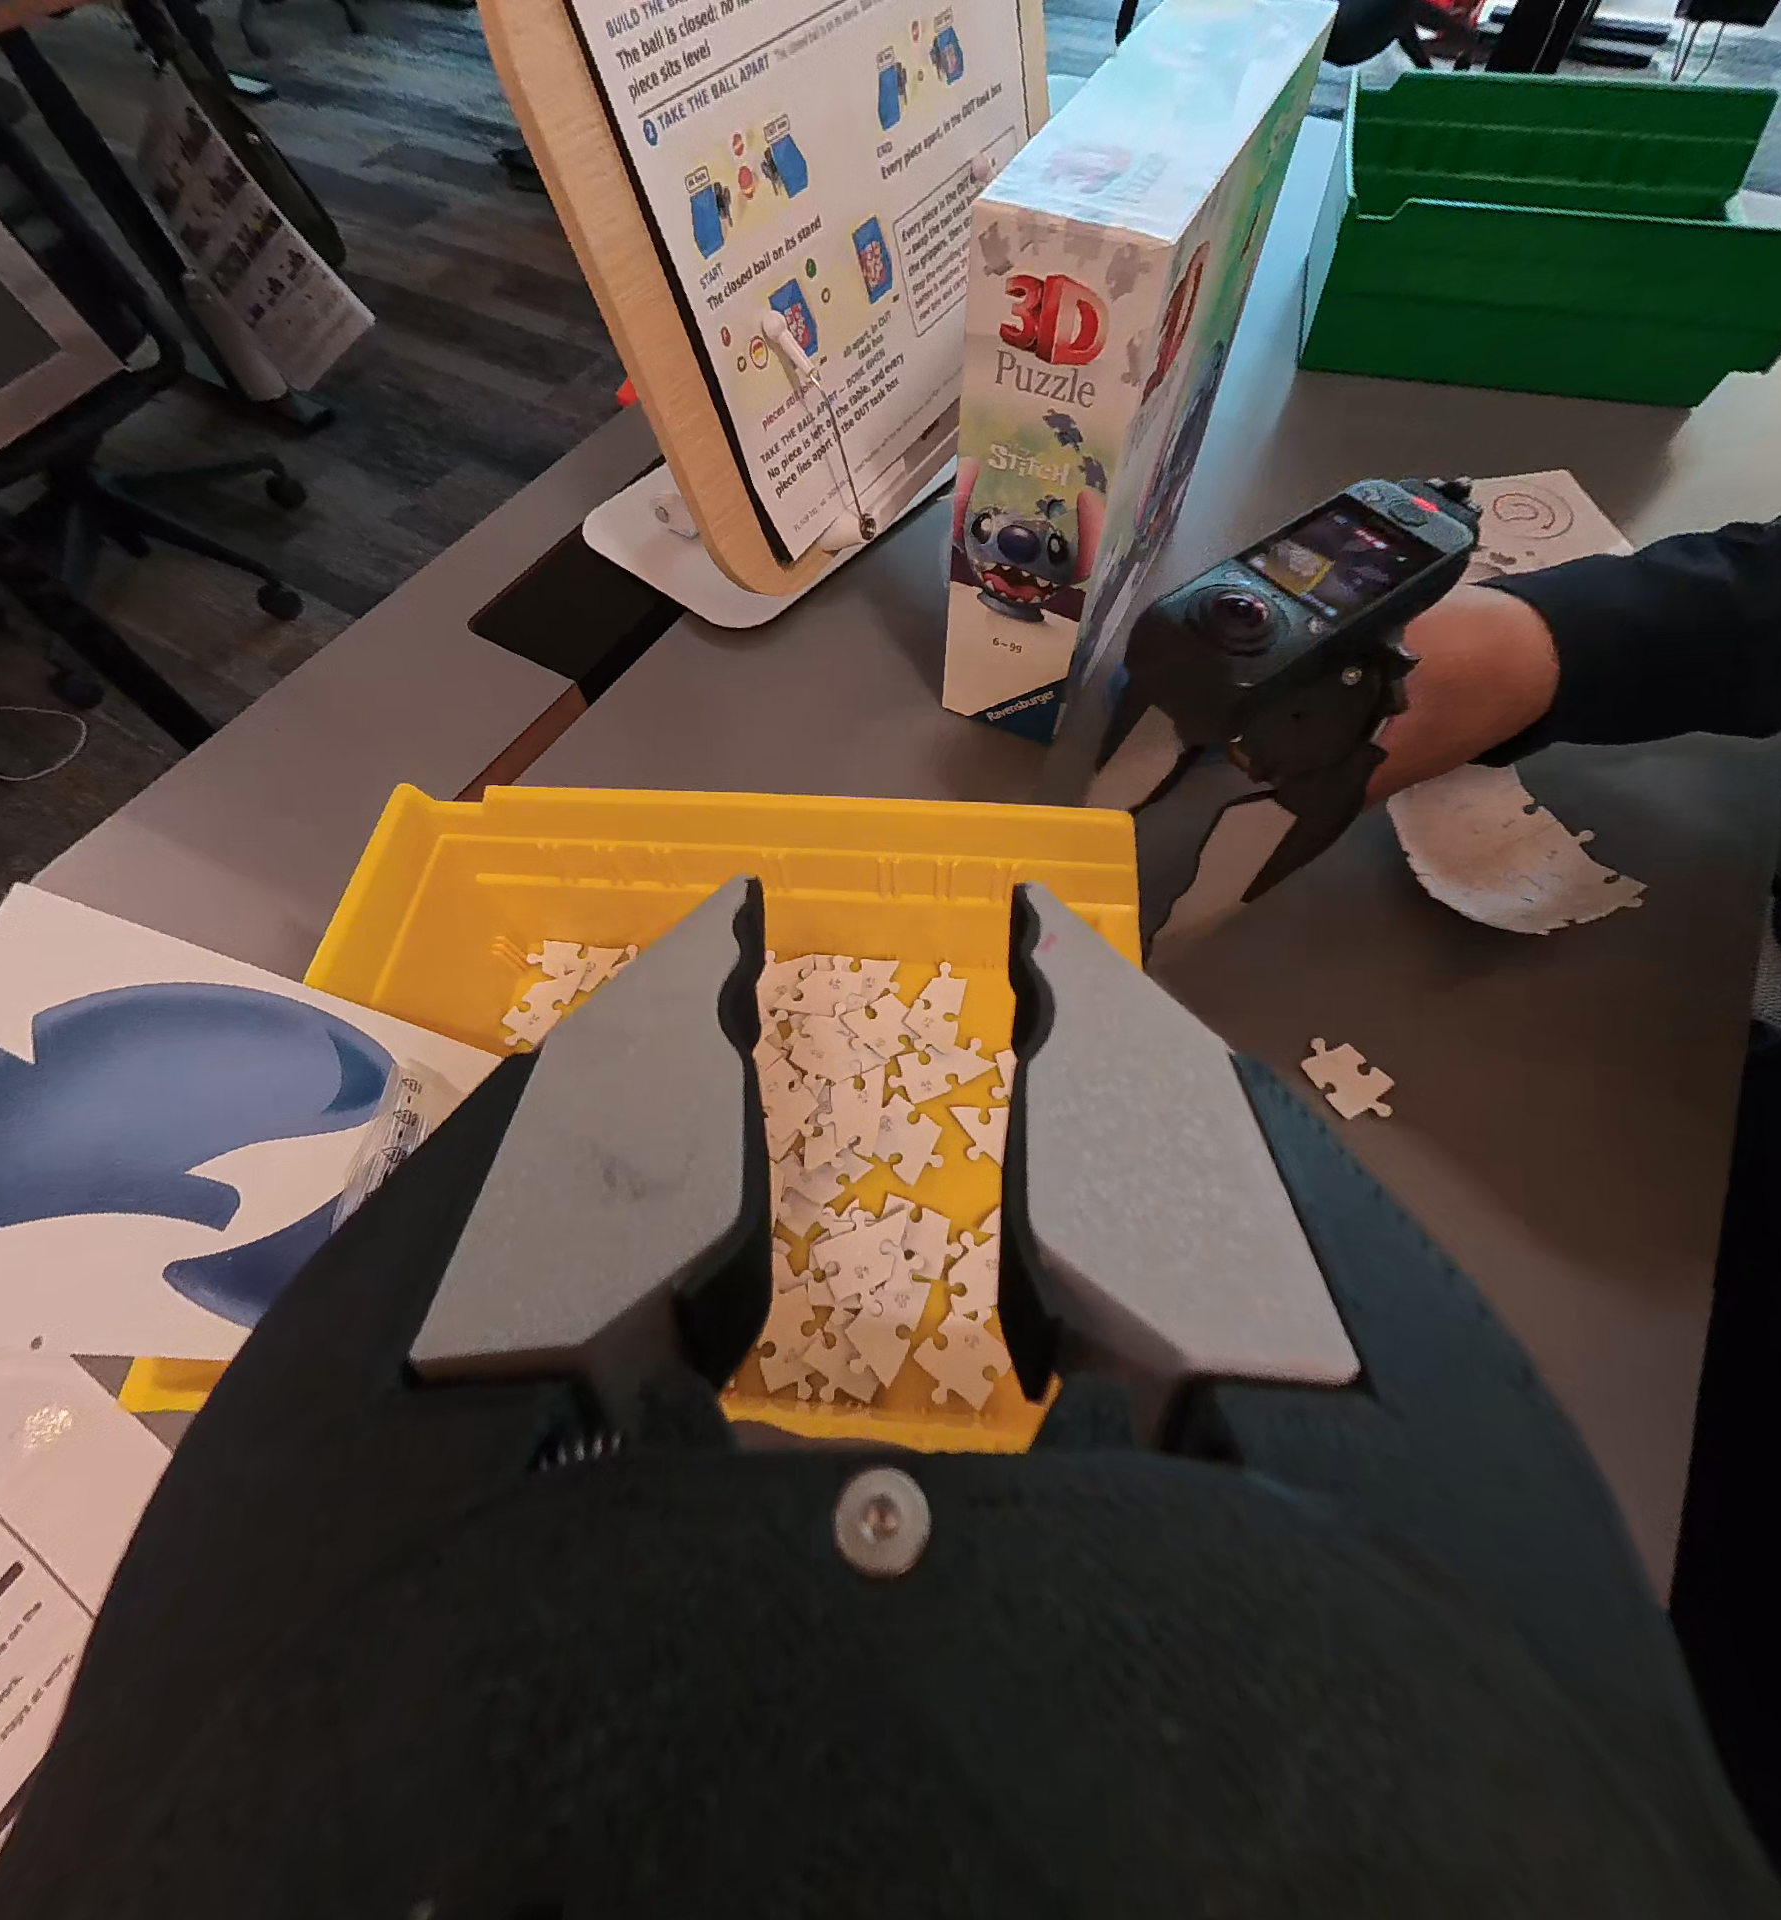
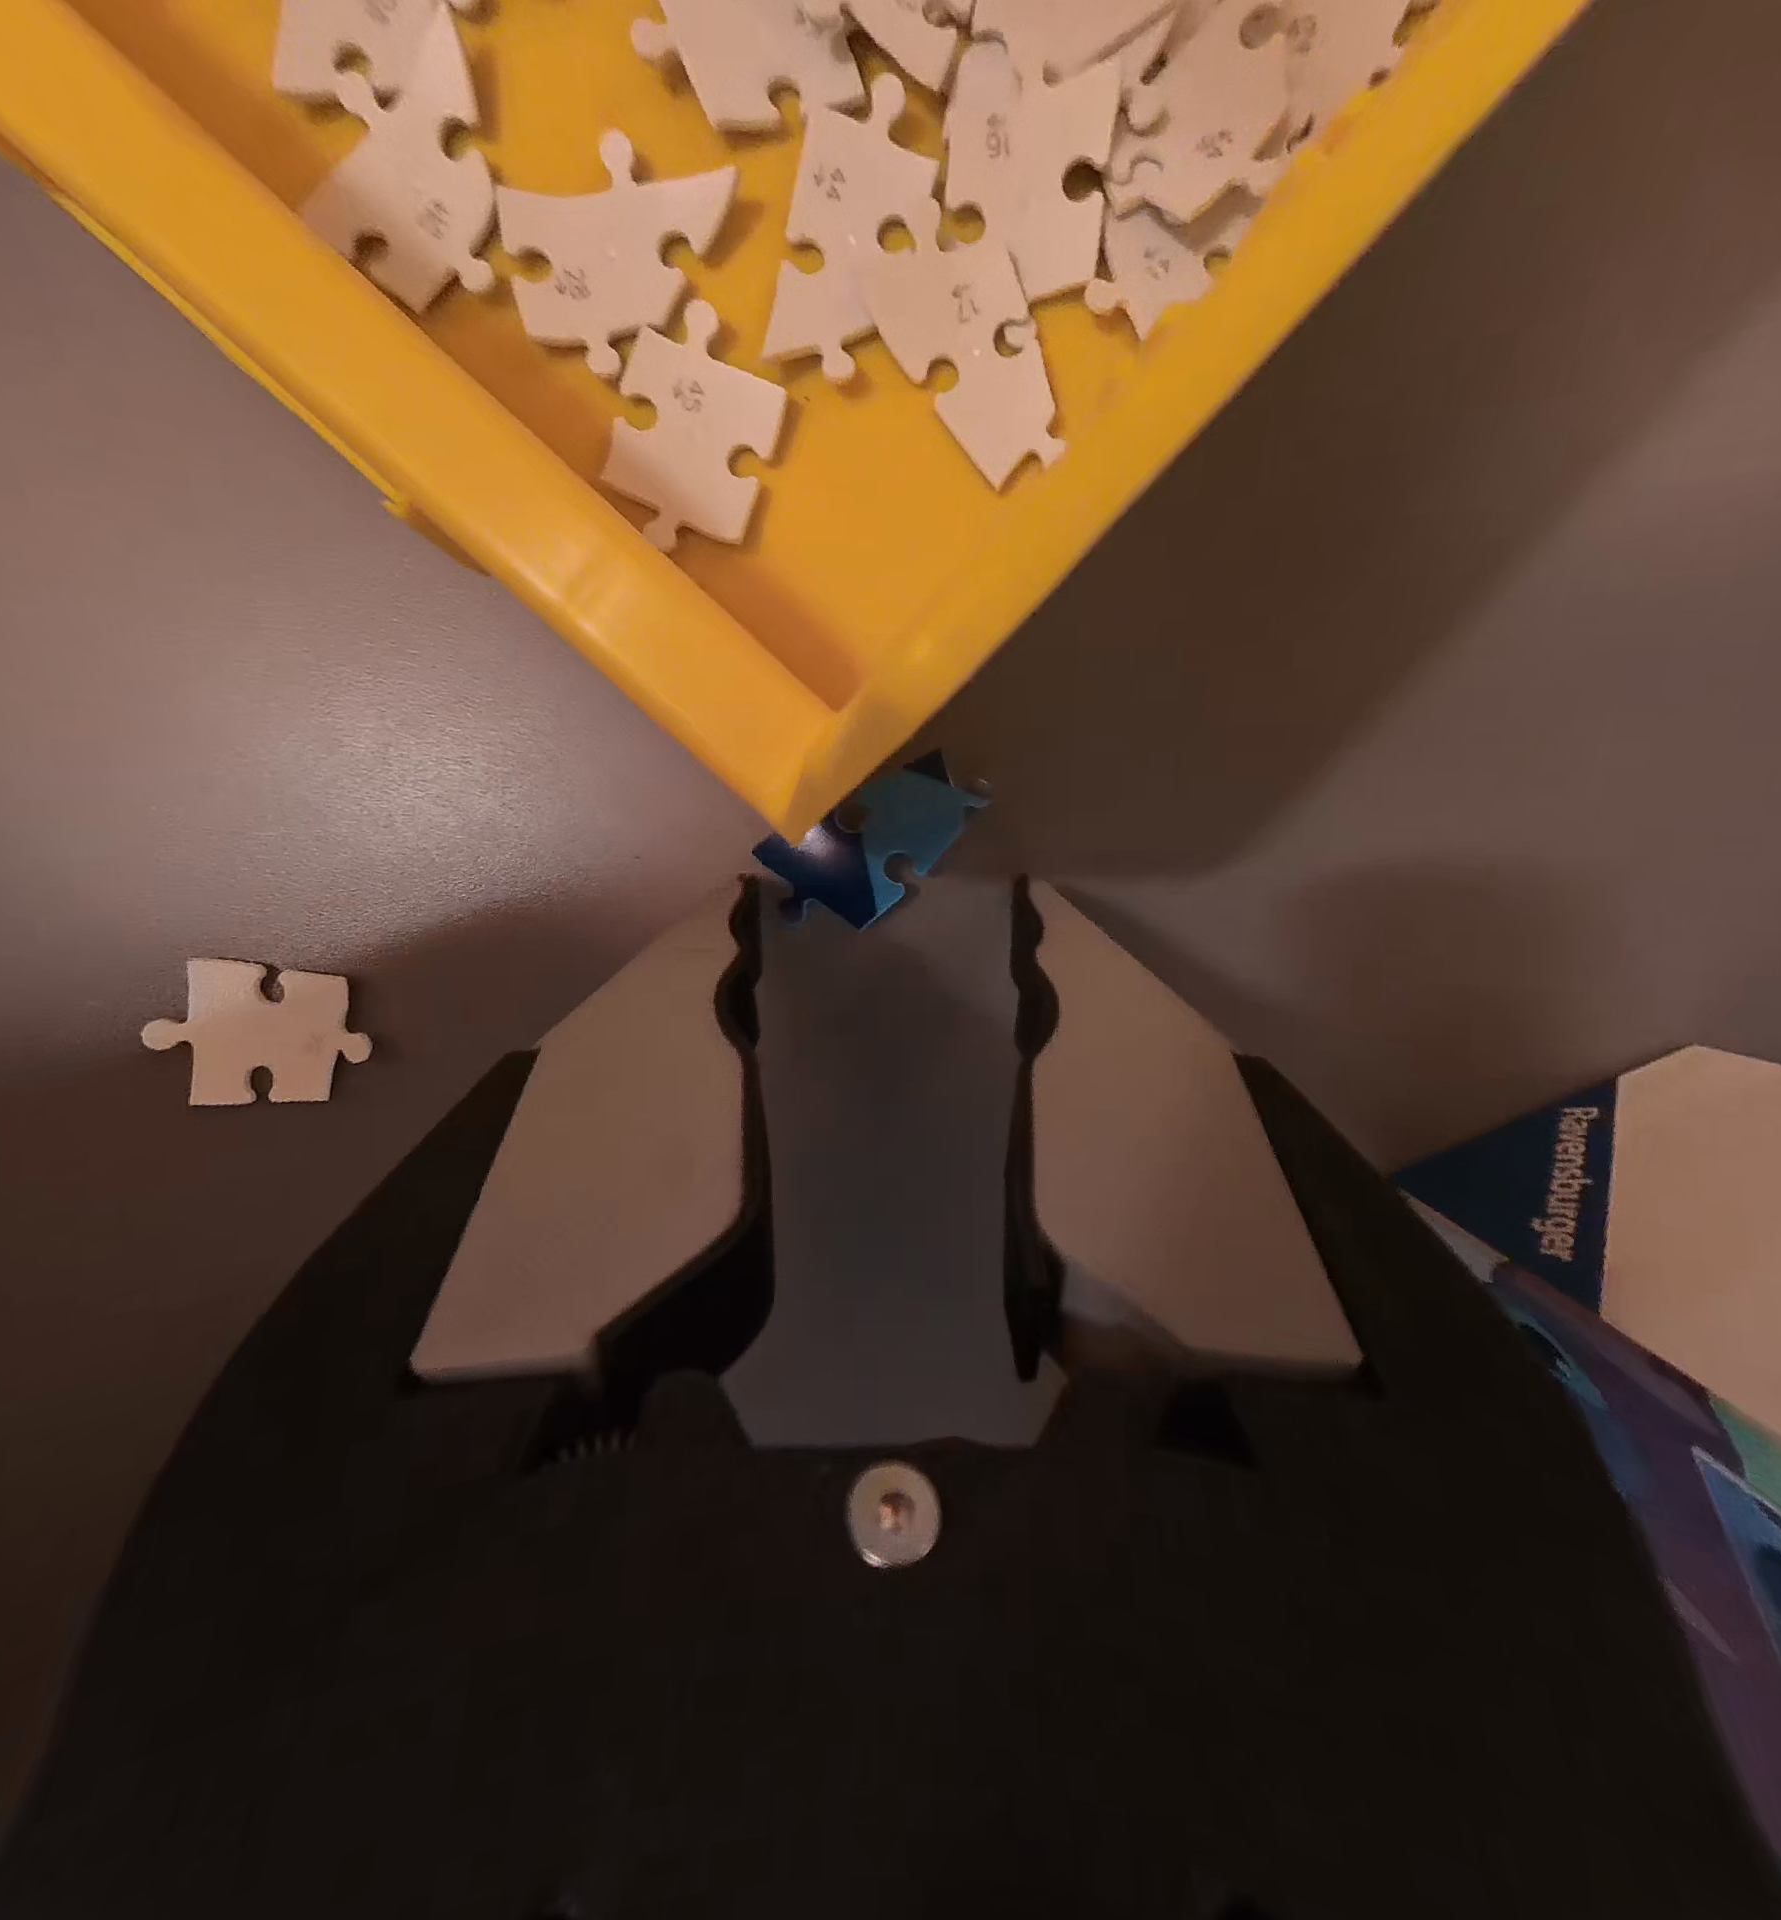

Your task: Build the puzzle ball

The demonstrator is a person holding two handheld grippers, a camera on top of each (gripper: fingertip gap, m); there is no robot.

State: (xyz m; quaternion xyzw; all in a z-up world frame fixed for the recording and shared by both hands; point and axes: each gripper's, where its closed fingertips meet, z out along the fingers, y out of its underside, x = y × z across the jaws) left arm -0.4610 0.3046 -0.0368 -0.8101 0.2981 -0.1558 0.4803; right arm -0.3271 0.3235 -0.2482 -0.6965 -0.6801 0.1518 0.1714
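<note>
A yellow tray (image 1: pixel 813 831) holds several loose white puzzle pieces (image 1: pixel 865 1143), backs up. My left gripper (image 1: pixel 886 914) hovers open and empty above the tray. My right gripper (image 2: pixel 881 894) is open and empty, low over the grey table at the tray's corner (image 2: pixel 834 758). A blue piece (image 2: pixel 891 842) lies just ahead of its fingertips, partly under that corner. The right gripper also shows in the left wrist view (image 1: pixel 1218 883), held by a hand. A curved joined strip of pieces (image 1: pixel 1499 862) lies behind it. A single white piece (image 1: pixel 1348 1081) lies on the table, seen too in the right wrist view (image 2: pixel 262 1034).
The puzzle box (image 1: pixel 1073 436) stands upright behind the tray, its corner close to my right gripper (image 2: pixel 1644 1299). An instruction board (image 1: pixel 761 260) on a stand and green bins (image 1: pixel 1572 239) sit at the back. Printed sheets (image 1: pixel 138 1143) lie left of the tray. The grippers' ends are close to 25 cm from one another.
</note>
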